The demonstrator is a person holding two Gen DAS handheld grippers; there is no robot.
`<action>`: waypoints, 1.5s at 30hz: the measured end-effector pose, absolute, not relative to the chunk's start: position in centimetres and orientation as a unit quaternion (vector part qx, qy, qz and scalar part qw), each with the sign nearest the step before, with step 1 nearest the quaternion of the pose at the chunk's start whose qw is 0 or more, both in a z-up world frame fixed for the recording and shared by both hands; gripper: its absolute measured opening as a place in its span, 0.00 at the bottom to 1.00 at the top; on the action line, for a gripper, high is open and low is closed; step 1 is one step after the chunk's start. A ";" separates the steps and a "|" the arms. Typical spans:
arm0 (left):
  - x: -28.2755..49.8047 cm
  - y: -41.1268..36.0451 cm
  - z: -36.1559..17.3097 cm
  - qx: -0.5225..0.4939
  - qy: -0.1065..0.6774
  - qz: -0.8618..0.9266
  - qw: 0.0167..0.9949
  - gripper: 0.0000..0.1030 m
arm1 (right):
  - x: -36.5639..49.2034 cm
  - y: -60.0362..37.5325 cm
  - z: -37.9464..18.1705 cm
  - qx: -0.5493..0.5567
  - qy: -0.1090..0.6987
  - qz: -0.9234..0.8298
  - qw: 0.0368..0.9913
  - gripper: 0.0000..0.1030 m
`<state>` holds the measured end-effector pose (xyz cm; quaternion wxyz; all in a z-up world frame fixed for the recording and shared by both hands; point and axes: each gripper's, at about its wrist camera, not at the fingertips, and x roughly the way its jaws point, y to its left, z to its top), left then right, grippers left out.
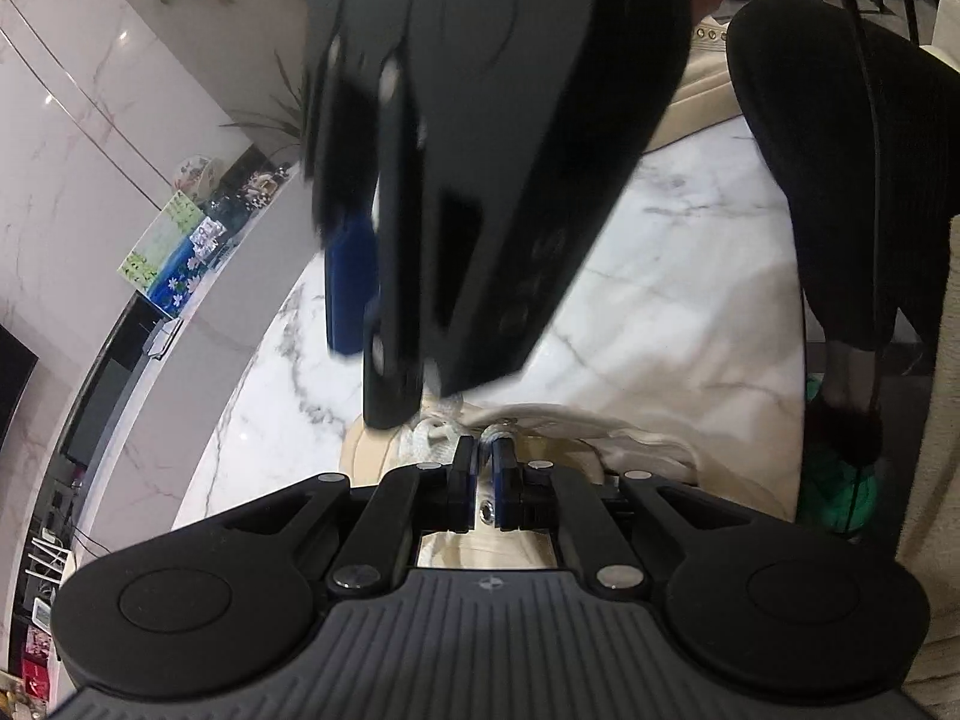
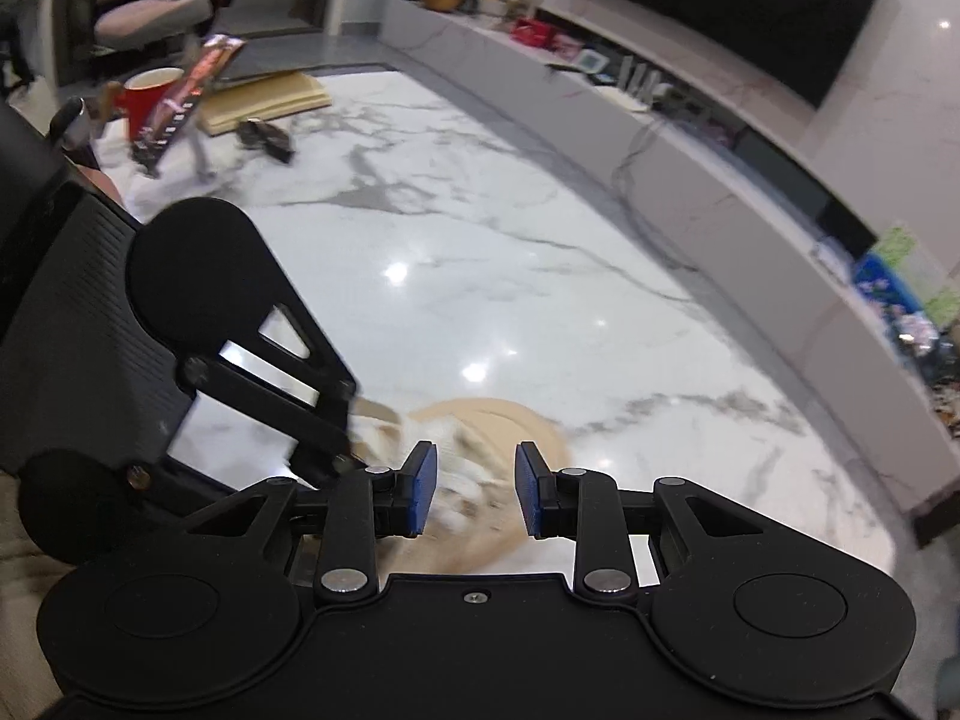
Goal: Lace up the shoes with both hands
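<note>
No text, brand name or number can be read in either view. The only sign is a small compass-like cross emblem point(image 1: 486, 584) moulded into the ribbed grey body of the left gripper. The patterned cards point(image 1: 171, 252) on the ledge in the left wrist view show flowers and green shapes but no lettering that can be made out. The dark red package point(image 2: 186, 99) leaning by the red mug point(image 2: 147, 97) in the right wrist view carries pale markings, too blurred to read.

shoe point(image 2: 480, 480) smeared by blur, laces perhaps unreadable, right tool point(image 1: 384, 312) blurred
</note>
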<state>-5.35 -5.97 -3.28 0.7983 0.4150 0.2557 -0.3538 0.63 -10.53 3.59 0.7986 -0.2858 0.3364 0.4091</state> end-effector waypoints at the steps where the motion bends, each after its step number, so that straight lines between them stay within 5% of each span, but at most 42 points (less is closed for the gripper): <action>1: -5.4 -5.9 -3.3 0.414 0.258 -0.358 0.796 0.08 | 0.8 -10.2 3.4 -0.282 0.341 0.415 0.795 0.22; 5: -5.4 -5.7 -3.6 0.408 0.264 -0.371 0.791 0.13 | 1.5 -9.7 2.8 -0.259 0.368 0.432 0.782 0.13; 16: -3.9 -5.2 -4.1 0.382 0.281 -0.382 0.793 0.13 | 4.1 -9.2 0.6 -0.226 0.426 0.445 0.755 0.12; 21: -4.0 -5.2 -4.0 0.378 0.288 -0.380 0.794 0.13 | 3.8 -9.1 0.5 -0.224 0.428 0.456 0.748 0.02; 45: -3.9 -1.2 1.2 0.143 0.404 -0.330 0.841 0.23 | -3.7 -15.0 4.1 -0.179 0.401 0.412 0.798 0.01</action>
